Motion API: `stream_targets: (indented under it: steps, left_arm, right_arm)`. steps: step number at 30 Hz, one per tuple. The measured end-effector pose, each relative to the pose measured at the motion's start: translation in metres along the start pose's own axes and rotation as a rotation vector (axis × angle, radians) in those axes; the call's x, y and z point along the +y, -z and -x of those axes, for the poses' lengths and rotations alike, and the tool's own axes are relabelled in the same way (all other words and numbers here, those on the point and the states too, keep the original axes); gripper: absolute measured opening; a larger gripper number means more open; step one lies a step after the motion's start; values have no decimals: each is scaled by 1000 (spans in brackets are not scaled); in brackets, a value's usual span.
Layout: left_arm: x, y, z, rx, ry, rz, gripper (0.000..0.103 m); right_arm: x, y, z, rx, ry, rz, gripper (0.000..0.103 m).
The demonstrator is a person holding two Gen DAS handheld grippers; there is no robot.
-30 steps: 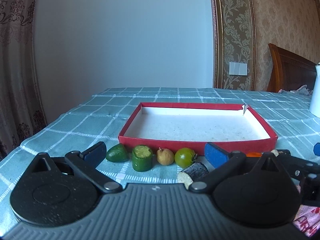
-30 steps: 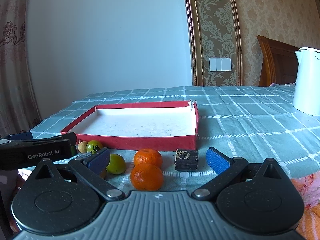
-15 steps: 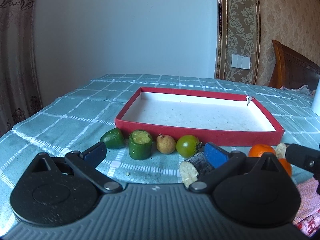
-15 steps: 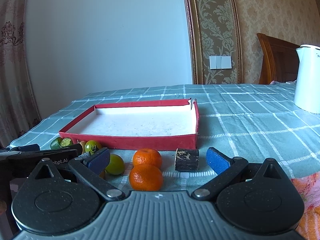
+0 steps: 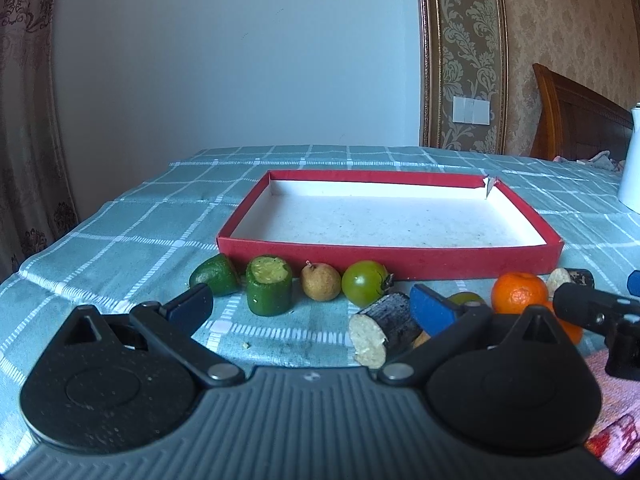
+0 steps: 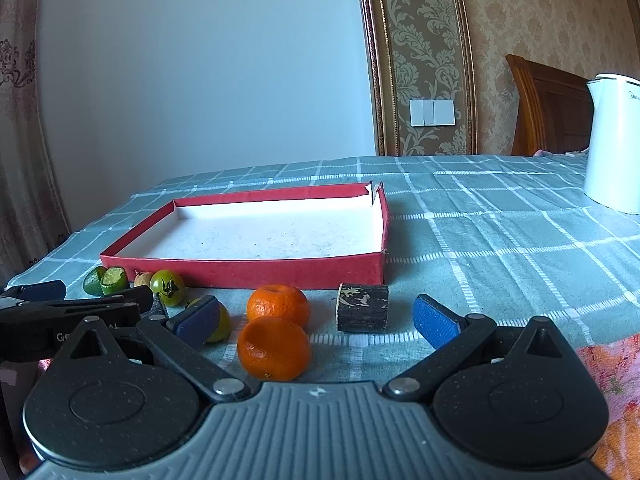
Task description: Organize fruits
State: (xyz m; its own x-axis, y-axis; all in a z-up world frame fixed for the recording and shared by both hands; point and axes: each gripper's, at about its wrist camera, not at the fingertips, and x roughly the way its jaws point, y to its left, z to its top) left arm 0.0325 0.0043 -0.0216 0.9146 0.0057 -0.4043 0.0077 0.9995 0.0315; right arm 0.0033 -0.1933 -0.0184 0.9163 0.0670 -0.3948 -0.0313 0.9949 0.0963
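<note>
Right wrist: kettle beyond tray.

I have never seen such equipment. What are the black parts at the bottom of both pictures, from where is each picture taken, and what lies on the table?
There is no robot here. A person holds a two-finger gripper in each hand, and a camera on each looks forward along its fingers. The black parts with blue pads are those grippers: the left gripper in the left wrist view, the right gripper in the right wrist view. Both are open and hold nothing.

On the checked tablecloth lies an empty red tray. In front of it, in the left view, are two green pieces, a small brown fruit, a green tomato and a dark cut piece. The right view shows two oranges, another dark piece and a white kettle.
</note>
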Motion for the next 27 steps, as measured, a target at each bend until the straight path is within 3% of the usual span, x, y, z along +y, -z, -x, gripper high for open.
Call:
stream_targets:
  steps: [27]
  left_arm:
    - [10, 0, -2, 13, 3, 45, 103]
  right_arm:
    - [0, 1, 3, 2, -22, 18, 103]
